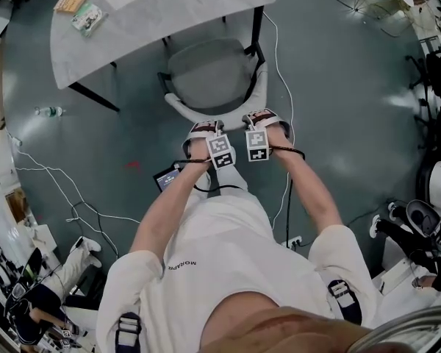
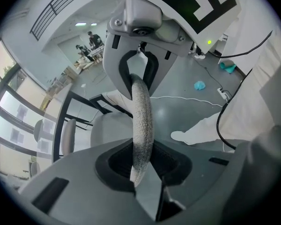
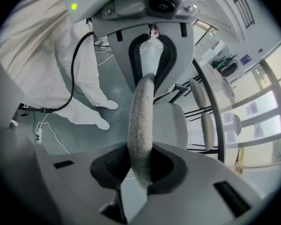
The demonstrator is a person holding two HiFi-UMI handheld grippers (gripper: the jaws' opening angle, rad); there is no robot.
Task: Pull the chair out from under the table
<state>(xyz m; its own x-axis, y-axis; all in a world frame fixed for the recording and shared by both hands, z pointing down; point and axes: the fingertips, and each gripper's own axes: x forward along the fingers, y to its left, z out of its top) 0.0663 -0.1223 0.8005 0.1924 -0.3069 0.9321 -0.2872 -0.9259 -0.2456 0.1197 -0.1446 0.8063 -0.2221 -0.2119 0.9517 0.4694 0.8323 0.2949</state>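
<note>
Left gripper [image 1: 203,134] and right gripper [image 1: 267,122], frame centre, both clamped on chair [image 1: 209,72] backrest rim [image 2: 141,116] (paired hold keeps pull straight); seat nearly clear of table [image 1: 132,28].

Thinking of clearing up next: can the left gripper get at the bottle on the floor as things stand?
Probably not yet: the left gripper is clamped on the chair's backrest, and the bottle lies well off to its left.

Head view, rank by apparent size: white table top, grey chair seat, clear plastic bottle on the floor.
Largest: white table top
Then: grey chair seat
Smallest: clear plastic bottle; it sits farther from the camera, but the gap is plain.
</note>
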